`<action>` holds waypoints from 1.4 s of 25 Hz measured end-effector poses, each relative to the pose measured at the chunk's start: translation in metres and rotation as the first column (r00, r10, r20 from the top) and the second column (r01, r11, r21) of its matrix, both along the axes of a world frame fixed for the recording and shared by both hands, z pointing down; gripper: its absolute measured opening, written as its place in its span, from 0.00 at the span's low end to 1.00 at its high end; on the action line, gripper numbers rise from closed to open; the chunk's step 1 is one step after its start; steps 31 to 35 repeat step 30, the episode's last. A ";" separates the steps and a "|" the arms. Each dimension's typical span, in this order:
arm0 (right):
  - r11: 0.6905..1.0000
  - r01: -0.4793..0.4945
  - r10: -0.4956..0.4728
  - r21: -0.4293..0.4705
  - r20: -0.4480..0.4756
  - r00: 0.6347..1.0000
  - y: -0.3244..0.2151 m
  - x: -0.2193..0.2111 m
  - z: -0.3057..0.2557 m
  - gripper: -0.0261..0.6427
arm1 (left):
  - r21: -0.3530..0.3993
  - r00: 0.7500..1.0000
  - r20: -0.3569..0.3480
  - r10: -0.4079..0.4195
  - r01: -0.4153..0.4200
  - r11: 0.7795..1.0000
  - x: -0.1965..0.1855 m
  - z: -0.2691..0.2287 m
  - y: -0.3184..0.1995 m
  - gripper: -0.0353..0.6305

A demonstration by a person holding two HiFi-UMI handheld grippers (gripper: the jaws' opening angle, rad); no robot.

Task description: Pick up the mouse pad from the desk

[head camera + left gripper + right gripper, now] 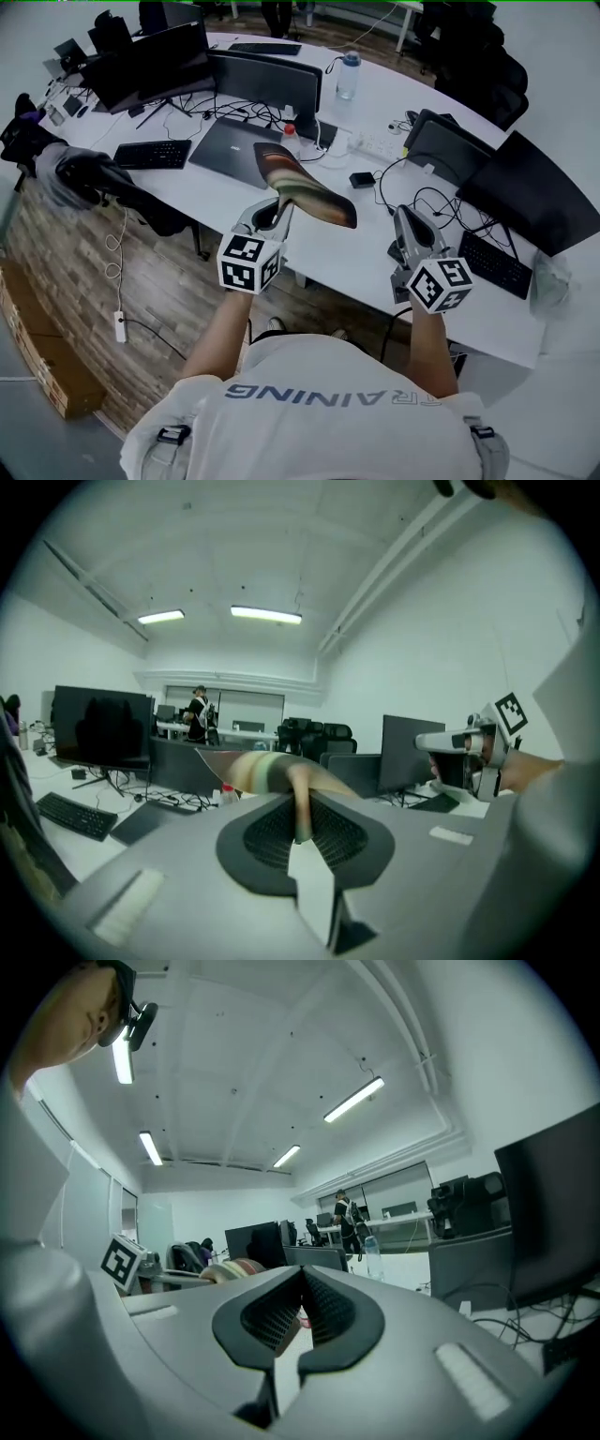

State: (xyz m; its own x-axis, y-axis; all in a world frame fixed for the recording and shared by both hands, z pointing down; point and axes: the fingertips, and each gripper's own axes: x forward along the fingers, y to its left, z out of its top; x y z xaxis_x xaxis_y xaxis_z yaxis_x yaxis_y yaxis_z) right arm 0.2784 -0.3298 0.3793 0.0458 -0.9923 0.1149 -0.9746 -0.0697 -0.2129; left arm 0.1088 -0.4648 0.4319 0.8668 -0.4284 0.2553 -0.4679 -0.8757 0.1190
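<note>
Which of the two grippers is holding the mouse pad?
The left gripper: the striped mouse pad is pinched between its fingers, clear of the desk. The right gripper holds nothing.

Taking the mouse pad (309, 187) as the dial's centre in the head view, it hangs over the table (328, 248) with its 8 o'clock end between the jaws of the left gripper (278, 208), while the right gripper (403, 220) is at 4 o'clock, apart from it. On the table a small bottle (290, 139) stands at 11 o'clock, a monitor (265, 82) behind it, a water bottle (348, 75) far back at 1, a power strip (380, 145) at 2. One keyboard (153, 154) lies at 9 o'clock, another (494, 264) at 4 beyond the right gripper.
</note>
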 end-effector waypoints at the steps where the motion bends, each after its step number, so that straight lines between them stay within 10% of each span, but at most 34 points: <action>1: 1.000 -0.005 0.005 0.014 -0.006 1.000 0.001 0.003 -0.007 0.06 | 0.021 1.000 -0.027 -0.013 0.013 1.000 -0.003 -0.016 0.000 0.10; 7: 0.998 0.004 0.001 0.068 -0.070 0.998 0.008 0.007 -0.034 0.06 | 0.082 0.989 -0.135 -0.055 0.066 0.994 -0.017 -0.074 0.004 0.10; 35: 0.995 0.063 -0.058 0.076 -0.069 0.996 0.001 -0.004 -0.032 0.06 | 0.092 0.985 -0.154 -0.076 0.090 0.992 -0.028 -0.076 0.014 0.10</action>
